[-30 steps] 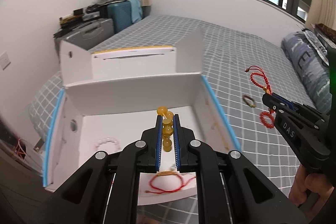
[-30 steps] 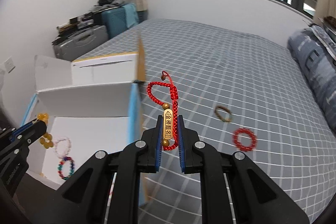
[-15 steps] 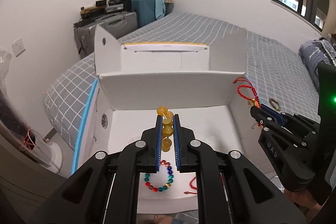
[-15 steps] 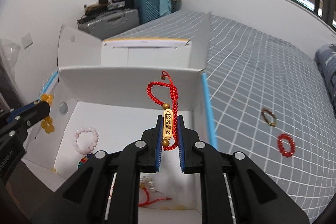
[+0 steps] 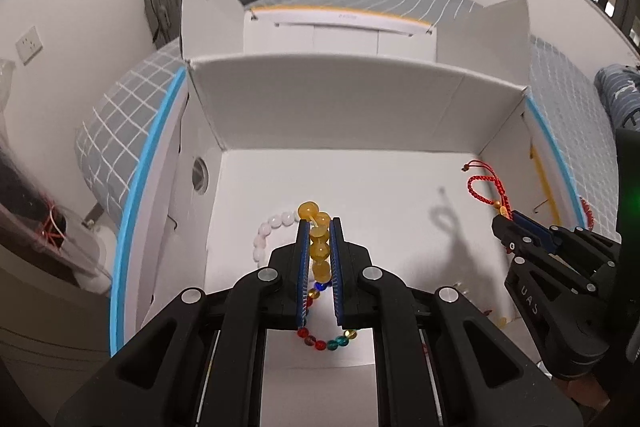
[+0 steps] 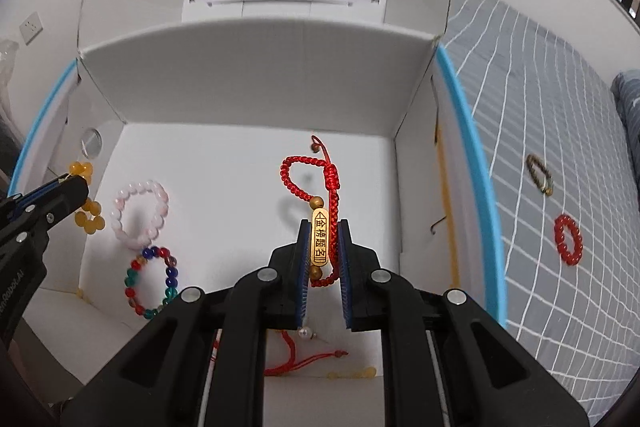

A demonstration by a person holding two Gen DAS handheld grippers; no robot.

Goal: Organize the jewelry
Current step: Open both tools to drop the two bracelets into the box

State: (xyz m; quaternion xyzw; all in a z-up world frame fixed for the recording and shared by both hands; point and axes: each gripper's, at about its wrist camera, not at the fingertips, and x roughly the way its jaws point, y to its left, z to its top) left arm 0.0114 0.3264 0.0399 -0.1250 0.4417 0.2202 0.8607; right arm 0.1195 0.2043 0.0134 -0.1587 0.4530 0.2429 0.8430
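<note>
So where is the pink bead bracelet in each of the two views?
Left wrist view: pink bead bracelet lies on the box floor, lower centre, partly hidden behind the left tongs.
Right wrist view: it lies whole, left of centre.
Shared landmark: the round hole in the box's left wall.

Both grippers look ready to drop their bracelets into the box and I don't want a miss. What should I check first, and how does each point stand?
1. Left gripper shut on the yellow bead bracelet: ok.
2. Right gripper shut on the red cord bracelet: ok.
3. Both bracelets over the white box, inside its walls: ok.
4. Bare floor below the red cord bracelet: ok.
5. Bare floor below the yellow one: not ok; the pink bracelet and multicolored bracelet lie close.
6. Height above the floor: cannot tell.
</note>
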